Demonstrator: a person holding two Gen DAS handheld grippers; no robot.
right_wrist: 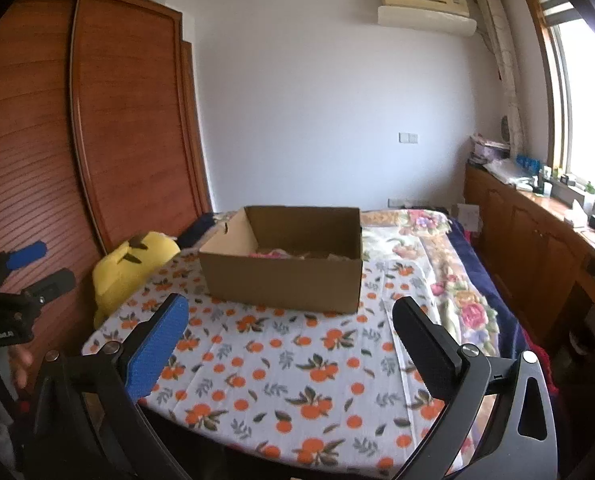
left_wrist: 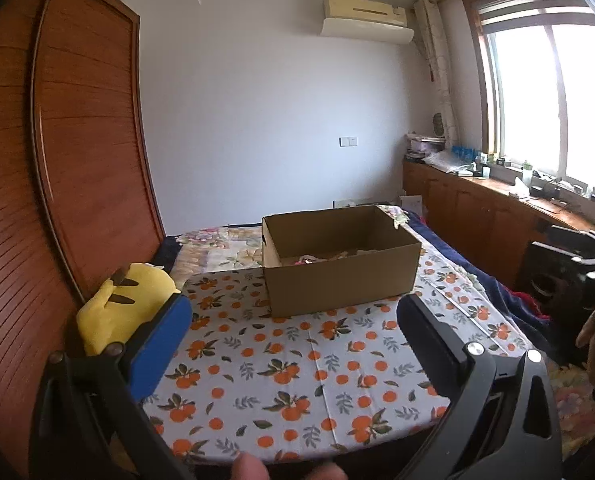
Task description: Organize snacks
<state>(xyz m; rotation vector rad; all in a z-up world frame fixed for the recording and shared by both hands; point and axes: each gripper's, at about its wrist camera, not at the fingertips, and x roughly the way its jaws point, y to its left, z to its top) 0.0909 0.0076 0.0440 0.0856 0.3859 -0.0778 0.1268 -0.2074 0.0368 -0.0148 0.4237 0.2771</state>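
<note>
Both claws seen wide open w/ nothing held, left gripper [left_wrist: 293, 316] & right gripper [right_wrist: 289, 314] poised over orange-print cloth [left_wrist: 297, 364], short of cardboard box [left_wrist: 339, 264] w/ snacks [right_wrist: 273, 255] inside.

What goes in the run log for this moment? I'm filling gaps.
left tool: open, empty | right tool: open, empty | box: on cloth, snacks inside

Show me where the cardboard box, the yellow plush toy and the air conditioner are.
cardboard box [left_wrist: 337, 284]: left wrist view, on its front wall.
yellow plush toy [left_wrist: 117, 316]: left wrist view, on the middle of its yellow body.
air conditioner [right_wrist: 425, 10]: right wrist view, on its front panel, high on the wall.
</note>
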